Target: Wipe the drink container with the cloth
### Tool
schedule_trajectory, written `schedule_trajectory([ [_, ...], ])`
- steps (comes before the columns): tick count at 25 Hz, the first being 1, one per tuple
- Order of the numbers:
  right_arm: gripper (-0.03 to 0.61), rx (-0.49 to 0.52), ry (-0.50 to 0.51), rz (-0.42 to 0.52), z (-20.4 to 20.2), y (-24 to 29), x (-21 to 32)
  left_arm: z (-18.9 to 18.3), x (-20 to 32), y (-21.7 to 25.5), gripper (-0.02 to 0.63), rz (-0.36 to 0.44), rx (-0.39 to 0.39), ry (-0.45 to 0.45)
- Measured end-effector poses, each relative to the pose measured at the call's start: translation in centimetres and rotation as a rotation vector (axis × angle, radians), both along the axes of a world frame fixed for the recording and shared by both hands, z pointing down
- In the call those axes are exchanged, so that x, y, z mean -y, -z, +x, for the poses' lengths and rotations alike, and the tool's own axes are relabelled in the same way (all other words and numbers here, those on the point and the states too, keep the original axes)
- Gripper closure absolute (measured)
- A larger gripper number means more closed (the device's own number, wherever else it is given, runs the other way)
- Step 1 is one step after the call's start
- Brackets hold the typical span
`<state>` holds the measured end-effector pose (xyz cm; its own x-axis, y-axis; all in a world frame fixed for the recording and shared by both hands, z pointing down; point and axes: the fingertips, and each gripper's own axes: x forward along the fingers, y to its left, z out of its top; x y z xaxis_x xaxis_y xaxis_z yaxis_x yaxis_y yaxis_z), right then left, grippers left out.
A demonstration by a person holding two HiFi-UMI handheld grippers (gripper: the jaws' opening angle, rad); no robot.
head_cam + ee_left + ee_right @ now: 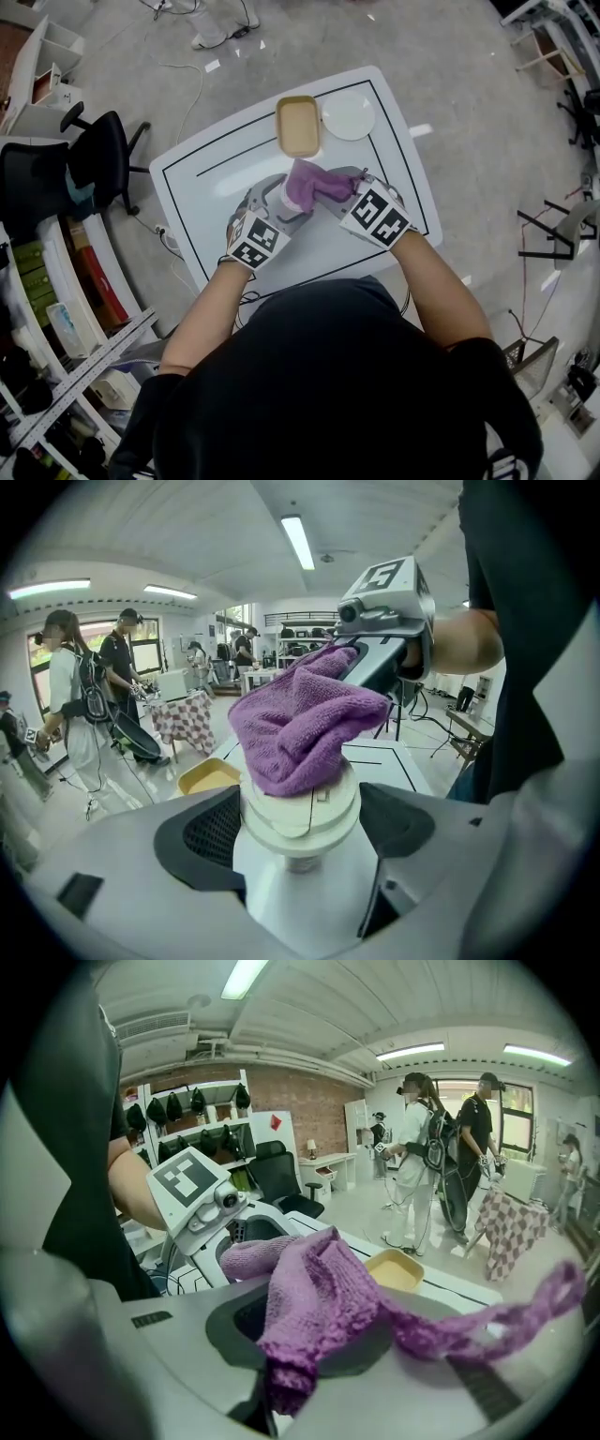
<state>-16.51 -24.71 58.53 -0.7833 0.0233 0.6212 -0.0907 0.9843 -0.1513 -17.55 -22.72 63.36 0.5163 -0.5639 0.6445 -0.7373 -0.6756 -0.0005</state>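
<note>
Cloth [300, 719], purple, sits on top of the white drink container [298, 803]; left claw [300, 829] is clamped on this container, right claw [314, 1340] on the cloth.

Claw cameras seemingly opposed, sharing cloth [300, 724].

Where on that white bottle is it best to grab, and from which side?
Take the white bottle by its body just under the lid, coming from the side, as the left claw does now. The wider lid above probably stops slipping, and the top is left free for the purple cloth.
</note>
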Motion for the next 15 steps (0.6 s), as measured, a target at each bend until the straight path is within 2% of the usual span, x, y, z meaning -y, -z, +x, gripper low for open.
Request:
schedule_trajectory([
  [6, 0.502, 0.0, -0.133, -0.044, 3.1, -1.2, 2.0, 0.0, 0.0, 0.0, 0.199, -0.004, 0.001, 0.0],
  [15, 0.502, 0.067, -0.243, -0.075, 3.7, -1.7, 2.1, 0.2, 0.0, -0.3, 0.199, -0.032, 0.018, 0.007],
])
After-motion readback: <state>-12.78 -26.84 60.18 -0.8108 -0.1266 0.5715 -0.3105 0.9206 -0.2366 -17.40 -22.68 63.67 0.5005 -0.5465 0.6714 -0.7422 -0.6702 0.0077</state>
